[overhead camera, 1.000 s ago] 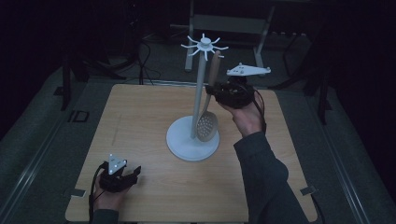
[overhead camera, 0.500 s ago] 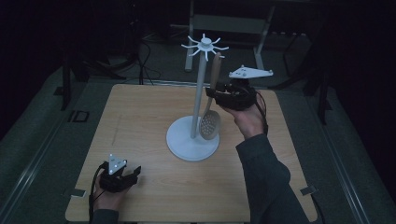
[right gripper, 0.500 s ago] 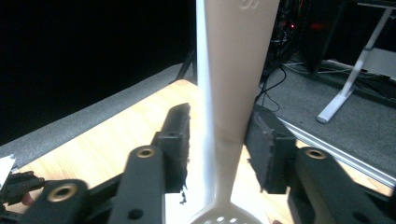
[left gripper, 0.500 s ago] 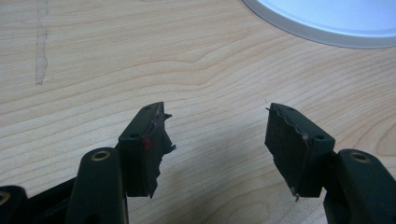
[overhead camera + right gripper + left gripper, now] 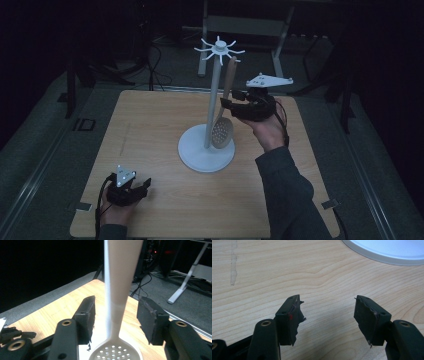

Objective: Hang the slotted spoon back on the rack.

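1. The right claw (image 5: 227,103) is raised at the far right, held level and pointing left.
2. Its jaws have just been opening; they now stand wide, pads (image 5: 88,312) clear on both sides of what lies between them.
3. The right hand (image 5: 267,131) grips it from below, the sleeved forearm (image 5: 287,195) reaching in from the bottom edge.
4. The left claw (image 5: 145,185) sits low at the near left corner, just above the desk (image 5: 150,125).
5. Its jaws gape with nothing between them.
6. The left hand (image 5: 112,212) holds it from behind.
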{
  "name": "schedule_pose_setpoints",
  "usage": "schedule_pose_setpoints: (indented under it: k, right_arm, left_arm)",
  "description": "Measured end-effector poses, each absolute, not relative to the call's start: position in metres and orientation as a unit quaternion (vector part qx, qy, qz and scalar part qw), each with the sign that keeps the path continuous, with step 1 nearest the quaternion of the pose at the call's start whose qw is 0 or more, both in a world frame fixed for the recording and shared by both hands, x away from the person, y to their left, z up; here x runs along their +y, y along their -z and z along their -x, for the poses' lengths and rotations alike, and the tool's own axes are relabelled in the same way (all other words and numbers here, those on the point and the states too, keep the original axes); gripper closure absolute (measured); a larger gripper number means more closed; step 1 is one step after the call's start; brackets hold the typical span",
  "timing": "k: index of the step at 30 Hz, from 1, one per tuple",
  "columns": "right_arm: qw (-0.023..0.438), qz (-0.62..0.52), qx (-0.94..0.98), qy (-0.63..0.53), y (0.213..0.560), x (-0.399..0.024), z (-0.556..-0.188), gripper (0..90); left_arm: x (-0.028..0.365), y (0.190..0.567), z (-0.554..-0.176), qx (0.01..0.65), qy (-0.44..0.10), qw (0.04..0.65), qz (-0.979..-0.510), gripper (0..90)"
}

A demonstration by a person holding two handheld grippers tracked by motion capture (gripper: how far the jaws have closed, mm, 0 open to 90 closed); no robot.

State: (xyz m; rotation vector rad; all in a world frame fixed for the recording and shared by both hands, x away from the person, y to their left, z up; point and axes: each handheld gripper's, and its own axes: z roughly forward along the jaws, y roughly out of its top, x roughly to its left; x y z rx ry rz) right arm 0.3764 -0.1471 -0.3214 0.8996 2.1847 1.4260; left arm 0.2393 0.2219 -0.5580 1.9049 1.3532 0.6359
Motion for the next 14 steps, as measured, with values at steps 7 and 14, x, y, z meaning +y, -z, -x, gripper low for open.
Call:
schedule_pose_setpoints:
  k: [7,14]
  right_arm:
    - [0.191,-0.328,0.775,-0.505,0.324,-0.155,-0.375,43.9]
    - [0.19,-0.341,0.773,-0.5,0.335,-0.168,-0.375,43.3]
  left_arm:
    - [0.222,0.558,-0.239,0.522,-0.245,0.352,-0.737,38.6]
    - [0.221,0.558,-0.24,0.522,-0.245,0.351,-0.737,38.5]
